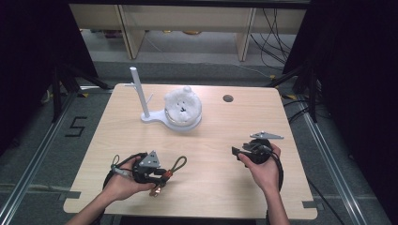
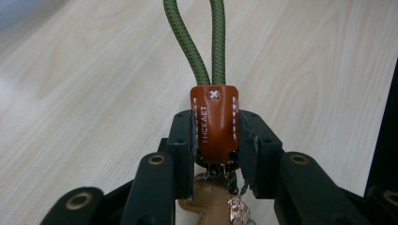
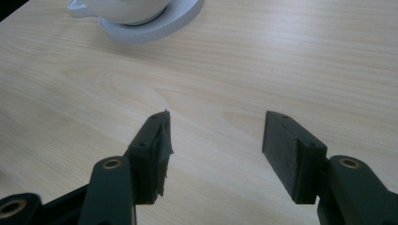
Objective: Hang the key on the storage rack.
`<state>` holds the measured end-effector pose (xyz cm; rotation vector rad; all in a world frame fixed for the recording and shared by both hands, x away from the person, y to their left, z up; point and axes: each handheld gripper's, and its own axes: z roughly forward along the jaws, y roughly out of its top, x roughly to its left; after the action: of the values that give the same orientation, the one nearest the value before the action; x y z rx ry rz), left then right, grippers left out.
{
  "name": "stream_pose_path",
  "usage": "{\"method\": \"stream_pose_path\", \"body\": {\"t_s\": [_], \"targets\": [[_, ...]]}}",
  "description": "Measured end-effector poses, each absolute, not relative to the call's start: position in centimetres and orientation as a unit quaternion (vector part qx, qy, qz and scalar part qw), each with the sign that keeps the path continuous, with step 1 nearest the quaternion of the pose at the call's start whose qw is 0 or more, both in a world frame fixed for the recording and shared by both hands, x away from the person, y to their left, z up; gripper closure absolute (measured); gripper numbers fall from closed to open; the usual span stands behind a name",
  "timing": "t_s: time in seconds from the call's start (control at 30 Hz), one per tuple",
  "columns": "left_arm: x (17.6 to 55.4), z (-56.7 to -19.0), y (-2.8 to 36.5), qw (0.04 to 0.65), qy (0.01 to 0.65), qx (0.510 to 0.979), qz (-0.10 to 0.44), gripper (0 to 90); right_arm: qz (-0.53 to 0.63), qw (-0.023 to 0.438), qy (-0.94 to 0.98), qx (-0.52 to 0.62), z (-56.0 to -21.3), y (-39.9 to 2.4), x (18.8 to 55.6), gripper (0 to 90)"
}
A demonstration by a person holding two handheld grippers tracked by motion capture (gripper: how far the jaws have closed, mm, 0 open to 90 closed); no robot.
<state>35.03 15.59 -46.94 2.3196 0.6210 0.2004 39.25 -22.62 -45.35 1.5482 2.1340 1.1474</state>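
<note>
My left gripper [image 2: 216,136] is shut on a keychain by its brown leather tab [image 2: 215,123]. A green cord loop [image 2: 199,40] runs forward from the tab over the table, and a tan charm with metal links [image 2: 213,204] hangs below the jaws. In the high view the left gripper [image 1: 162,174] is held near the table's front left, with the cord loop [image 1: 179,164] pointing right. My right gripper [image 3: 216,145] stands open over bare wood; in the high view the right gripper [image 1: 236,152] is at the front right, pointing left.
A white stand with an upright post [image 1: 139,91] and a round base carrying a white fluffy toy under a clear dome [image 1: 183,108] sits at the back centre of the table; its base [image 3: 150,21] shows in the right gripper view. A cable hole [image 1: 228,98] lies behind.
</note>
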Motion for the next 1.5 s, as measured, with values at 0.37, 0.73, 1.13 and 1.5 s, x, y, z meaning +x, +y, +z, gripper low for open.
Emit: {"method": "stream_pose_path", "body": {"t_s": [0.37,0.73,1.13,1.5], "targets": [[34.8,-46.4,17.4,0.423,0.276,0.856,0.114,67.6,0.403,0.140,0.739,0.521,-45.5,-22.8,39.4,43.6],[34.6,-46.4,18.5,0.466,0.296,0.823,0.133,67.7,0.413,0.153,0.727,0.526,-45.5,-23.0,39.3,44.0],[34.3,-45.9,19.8,0.509,0.319,0.781,0.170,67.7,0.420,0.151,0.715,0.539,-45.4,-22.8,39.1,41.7],[34.2,-45.3,20.9,0.541,0.338,0.744,0.195,67.7,0.413,0.161,0.726,0.526,-45.5,-22.9,39.3,41.4]]}}
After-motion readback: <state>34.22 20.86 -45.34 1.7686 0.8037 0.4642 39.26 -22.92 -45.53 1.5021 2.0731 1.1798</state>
